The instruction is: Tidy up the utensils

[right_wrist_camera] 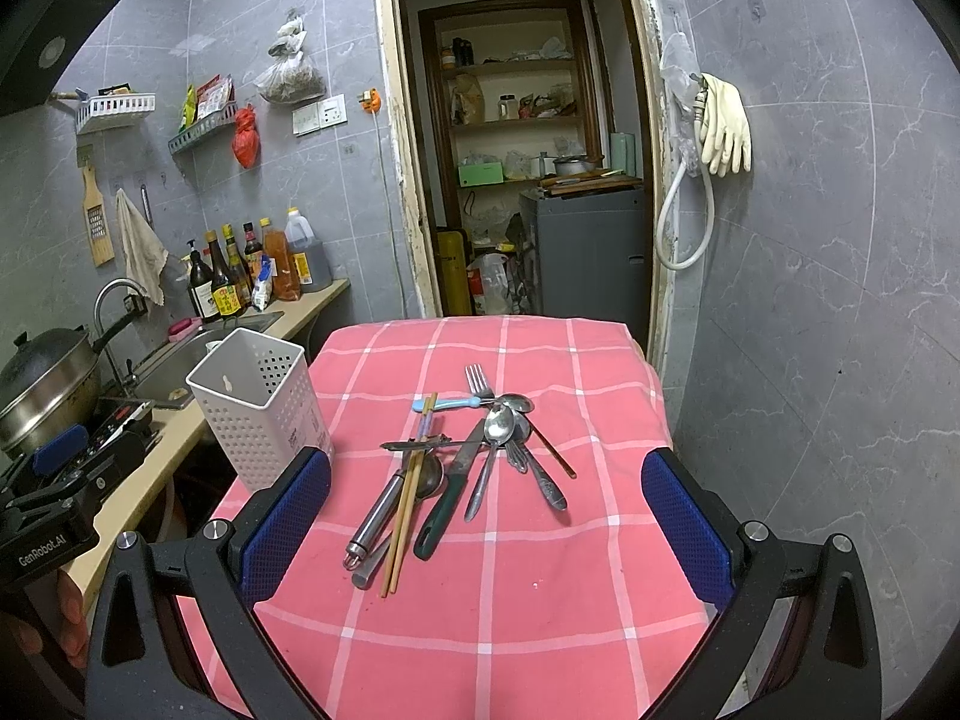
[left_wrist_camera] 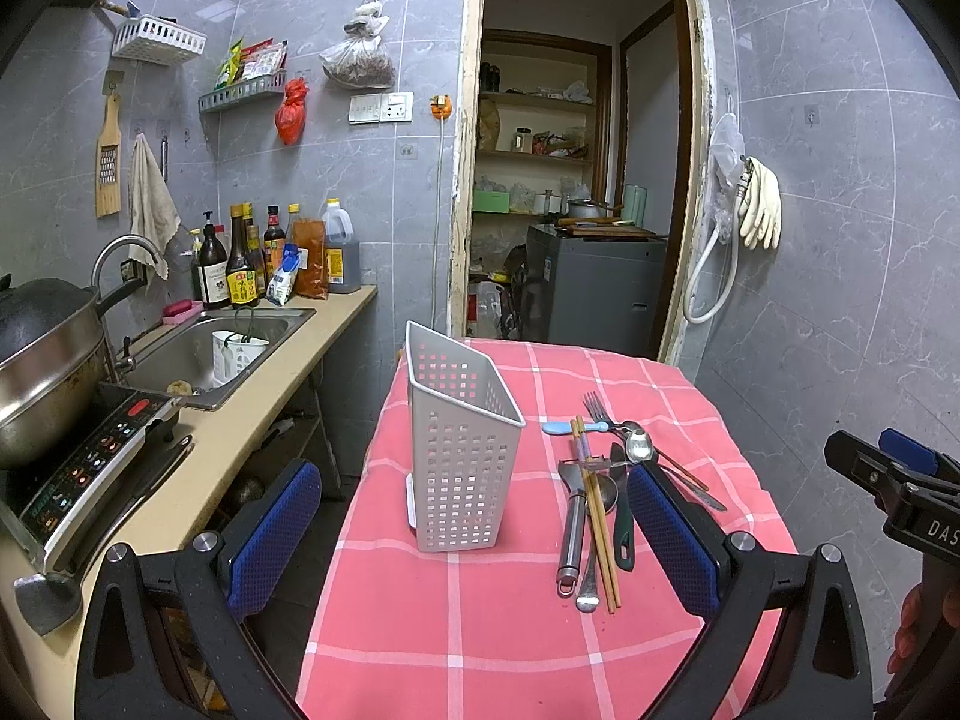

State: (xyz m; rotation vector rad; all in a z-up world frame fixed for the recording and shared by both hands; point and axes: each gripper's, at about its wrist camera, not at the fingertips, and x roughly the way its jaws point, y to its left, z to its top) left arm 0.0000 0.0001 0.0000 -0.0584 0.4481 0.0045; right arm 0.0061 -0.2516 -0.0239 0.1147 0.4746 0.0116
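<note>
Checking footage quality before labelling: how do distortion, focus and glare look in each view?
Left wrist view: strong fisheye bending, dark vignette corners, white holder sharp, light even. Right wrist view: same bending, door frame curved, utensil pile in focus, small glints on the spoons, soft shadows only.

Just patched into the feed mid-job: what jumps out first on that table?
A red checked tablecloth covers the table. On it lies a loose pile of utensils: chopsticks, a green-handled knife, spoons and a fork. A white perforated holder stands upright to their left, nothing visible inside. Both the left gripper and the right gripper hover with jaws wide open, holding nothing.
</note>
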